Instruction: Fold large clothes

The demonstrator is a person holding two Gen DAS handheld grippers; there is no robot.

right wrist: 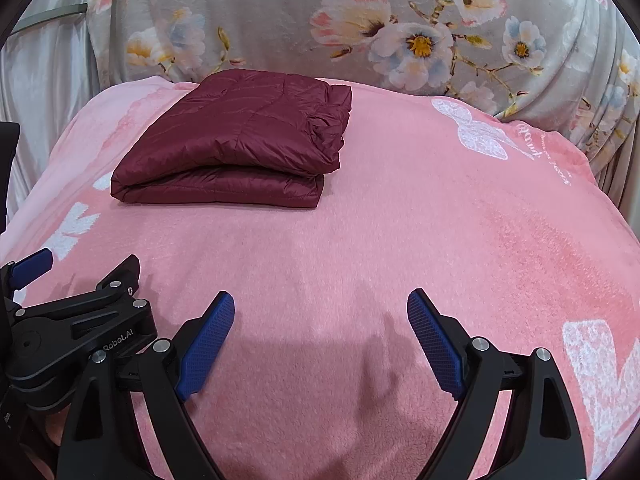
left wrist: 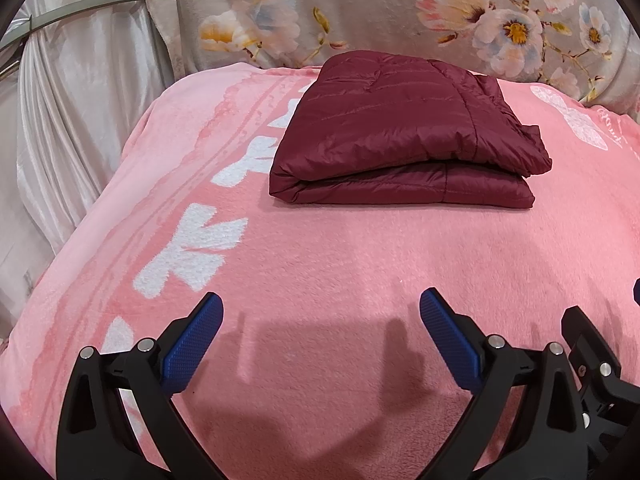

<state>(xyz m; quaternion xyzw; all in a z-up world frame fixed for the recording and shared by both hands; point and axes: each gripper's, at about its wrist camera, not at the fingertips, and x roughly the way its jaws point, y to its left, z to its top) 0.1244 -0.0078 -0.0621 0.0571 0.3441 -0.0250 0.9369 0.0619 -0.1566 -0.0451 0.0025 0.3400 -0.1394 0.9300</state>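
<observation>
Presently on view, item by item.

Item one: jacket (left wrist: 404, 136), dark red, quilted, shiny cloth. Folded into a flat, roughly square bundle of layers, the fold edge facing the cameras, looser gathered edges on its right side. It lies on the blanket, toward 12 o'clock from the left gripper and toward 11 o'clock from the right gripper, well apart from both. Nothing touches it.

Item two: blanket (left wrist: 320, 248), pink fleece, spread flat over the whole working surface. White bow-shaped prints run along its left side; a white butterfly print (right wrist: 478, 134) and some script sit at about 1 o'clock in the right wrist view.

Item three: left gripper (left wrist: 321, 306), black frame, blue ribbed pads (left wrist: 192, 344). Its fingers are spread wide, with only bare blanket between them; it holds nothing. It hovers over the near part of the blanket, casting a shadow below.

Item four: right gripper (right wrist: 321, 304), same make, blue pads (right wrist: 208, 344). Fingers likewise spread wide and empty, over bare blanket. The two grippers sit side by side, each showing at the other's edge of view.

Item five: floral cloth (right wrist: 360, 32), grey with pink, white and blue blossoms, draped upright behind the blanket at 12 o'clock.

Item six: pale satin curtain (left wrist: 72, 112), hanging in folds at 9 to 10 o'clock in the left wrist view.
</observation>
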